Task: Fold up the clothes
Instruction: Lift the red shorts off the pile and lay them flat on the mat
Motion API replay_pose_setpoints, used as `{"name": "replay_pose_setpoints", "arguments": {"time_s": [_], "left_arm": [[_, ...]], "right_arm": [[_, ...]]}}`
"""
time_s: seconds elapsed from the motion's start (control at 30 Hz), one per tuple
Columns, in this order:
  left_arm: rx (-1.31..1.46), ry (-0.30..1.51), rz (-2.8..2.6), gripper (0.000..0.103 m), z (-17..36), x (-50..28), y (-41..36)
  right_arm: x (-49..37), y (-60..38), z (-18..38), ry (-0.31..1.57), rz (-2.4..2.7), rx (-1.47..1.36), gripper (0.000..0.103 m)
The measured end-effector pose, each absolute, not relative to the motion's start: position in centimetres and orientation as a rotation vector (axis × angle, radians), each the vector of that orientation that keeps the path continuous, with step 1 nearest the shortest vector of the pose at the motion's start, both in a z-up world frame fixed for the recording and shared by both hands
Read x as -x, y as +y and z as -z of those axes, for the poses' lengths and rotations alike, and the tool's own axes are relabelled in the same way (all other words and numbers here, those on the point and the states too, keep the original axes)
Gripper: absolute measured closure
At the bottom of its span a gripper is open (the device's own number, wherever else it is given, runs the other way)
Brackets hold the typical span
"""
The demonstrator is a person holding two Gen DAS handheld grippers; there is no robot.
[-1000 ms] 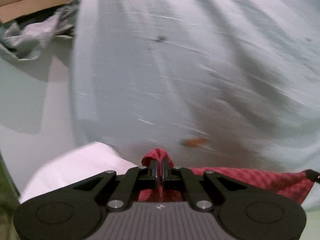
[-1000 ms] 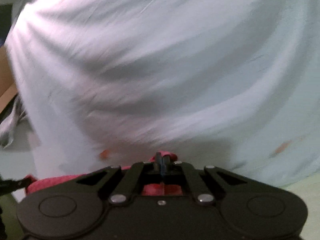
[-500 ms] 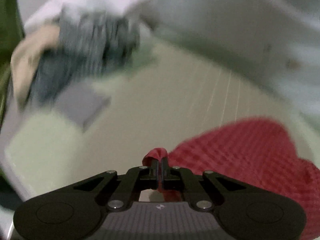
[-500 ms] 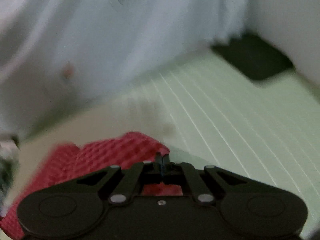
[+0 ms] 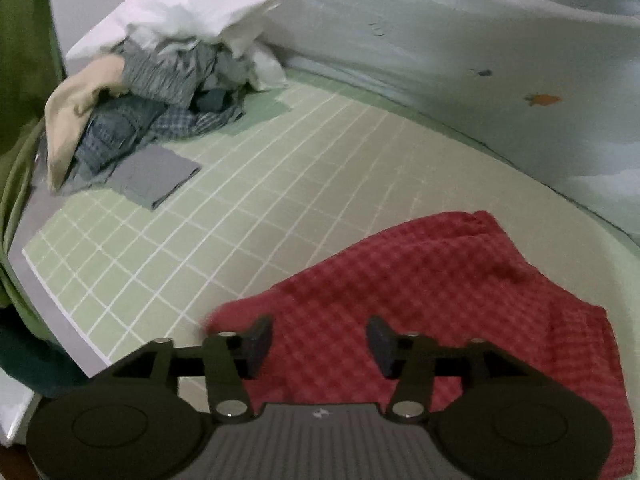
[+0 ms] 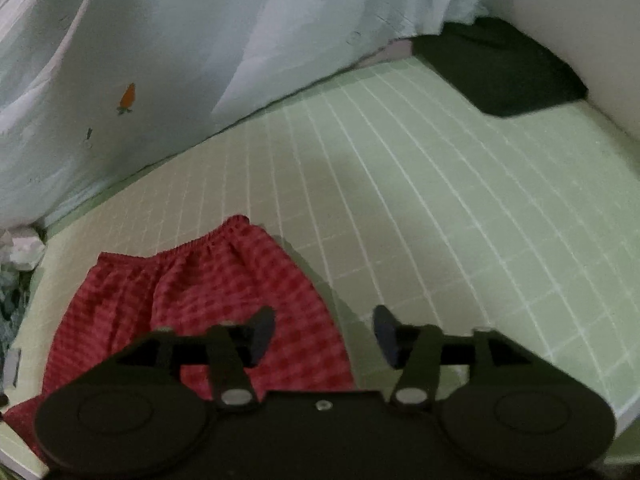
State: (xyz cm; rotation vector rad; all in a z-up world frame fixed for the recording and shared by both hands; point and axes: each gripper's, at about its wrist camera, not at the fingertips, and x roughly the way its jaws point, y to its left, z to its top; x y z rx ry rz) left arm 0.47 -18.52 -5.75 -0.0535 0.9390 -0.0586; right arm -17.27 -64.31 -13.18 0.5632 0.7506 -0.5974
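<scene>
Red checkered shorts [image 5: 452,292] lie on the green grid mat [image 5: 256,208]. In the right wrist view the shorts [image 6: 200,300] show their elastic waistband at the far edge. My left gripper [image 5: 318,338] is open and empty, just above the near left part of the shorts. My right gripper [image 6: 324,332] is open and empty, over the shorts' right edge and the mat [image 6: 440,200].
A pile of unfolded clothes [image 5: 160,92] with a white piece on top sits at the mat's far left, a folded grey cloth [image 5: 154,172] beside it. A dark folded garment [image 6: 500,68] lies at the far right. A pale sheet [image 6: 160,60] hangs behind.
Both grippers were shut on the red shorts and held them up; they lowered them onto the mat and have now opened, letting go. The shorts lie flat.
</scene>
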Motion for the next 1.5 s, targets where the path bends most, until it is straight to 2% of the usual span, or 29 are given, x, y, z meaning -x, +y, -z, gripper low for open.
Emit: {"name": "replay_pose_setpoints", "arguments": {"time_s": [0.07, 0.27, 0.5, 0.73, 0.8, 0.83, 0.9, 0.93, 0.97, 1.0, 1.03, 1.07, 1.13, 1.23, 1.3, 1.37, 1.4, 1.43, 1.47, 1.5], "left_arm": [[0.010, 0.935, 0.071, 0.032, 5.6, -0.7, -19.4], [-0.056, 0.936, 0.125, 0.027, 6.0, -4.0, -21.2], [-0.108, 0.968, 0.210, 0.025, 8.9, -10.9, -24.4], [-0.194, 1.098, 0.288, 0.025, 14.2, -17.3, -27.2], [-0.213, 1.100, 0.288, 0.028, 15.0, -18.3, -27.6], [-0.222, 1.088, 0.277, 0.034, 15.1, -18.6, -27.6], [-0.231, 1.088, 0.296, 0.046, 15.2, -19.1, -27.9], [-0.226, 1.094, 0.319, 0.056, 15.3, -19.3, -28.0], [-0.217, 1.093, 0.335, 0.069, 15.3, -19.5, -28.1], [-0.207, 1.090, 0.350, 0.077, 15.2, -19.6, -28.2], [-0.203, 1.085, 0.356, 0.095, 15.2, -19.8, -28.4], [-0.200, 1.079, 0.361, 0.102, 15.2, -20.1, -28.6], [-0.203, 1.029, 0.345, 0.103, 15.0, -21.1, -29.0], [-0.241, 0.929, 0.280, 0.103, 14.0, -24.0, -29.5], [-0.197, 0.875, 0.208, 0.103, 12.4, -26.3, -28.8], [-0.158, 0.828, 0.154, 0.098, 10.7, -28.1, -28.1], [-0.145, 0.808, 0.139, 0.098, 9.9, -28.5, -27.7], [-0.135, 0.786, 0.132, 0.097, 9.1, -28.5, -27.3], [-0.126, 0.772, 0.129, 0.085, 8.6, -28.1, -27.0], [-0.119, 0.771, 0.132, 0.077, 8.3, -27.8, -27.0]], "right_arm": [[16.7, -64.2, 13.1, 0.737, 0.597, -0.542, 0.023], [12.9, -64.1, 13.5, 0.746, 0.577, -0.496, 0.021], [6.6, -65.3, 14.9, 0.802, 0.532, -0.412, 0.020], [0.6, -66.8, 18.1, 0.921, 0.533, -0.410, 0.020], [-0.6, -66.8, 19.0, 0.968, 0.540, -0.401, 0.020], [-1.0, -66.7, 19.2, 0.991, 0.546, -0.391, 0.021], [-1.8, -66.5, 19.4, 1.027, 0.540, -0.373, 0.025], [-2.2, -66.3, 19.3, 1.037, 0.524, -0.356, 0.033], [-2.6, -66.1, 19.2, 1.047, 0.508, -0.338, 0.046], [-3.2, -65.9, 19.0, 1.056, 0.488, -0.318, 0.054], [-3.9, -65.9, 18.7, 1.068, 0.459, -0.309, 0.076], [-4.7, -66.0, 18.5, 1.078, 0.434, -0.313, 0.096], [-6.6, -66.4, 17.8, 1.056, 0.407, -0.306, 0.101], [-10.0, -67.6, 15.9, 0.965, 0.402, -0.276, 0.101], [-11.8, -68.7, 14.0, 0.880, 0.420, -0.281, 0.100], [-13.3, -69.4, 11.8, 0.781, 0.444, -0.285, 0.089], [-13.1, -69.3, 11.0, 0.752, 0.462, -0.265, 0.080], [-12.7, -69.2, 10.2, 0.726, 0.481, -0.241, 0.056], [-12.4, -69.1, 9.4, 0.701, 0.499, -0.216, 0.039], [-12.0, -69.0, 8.7, 0.676, 0.518, -0.192, 0.033]]}}
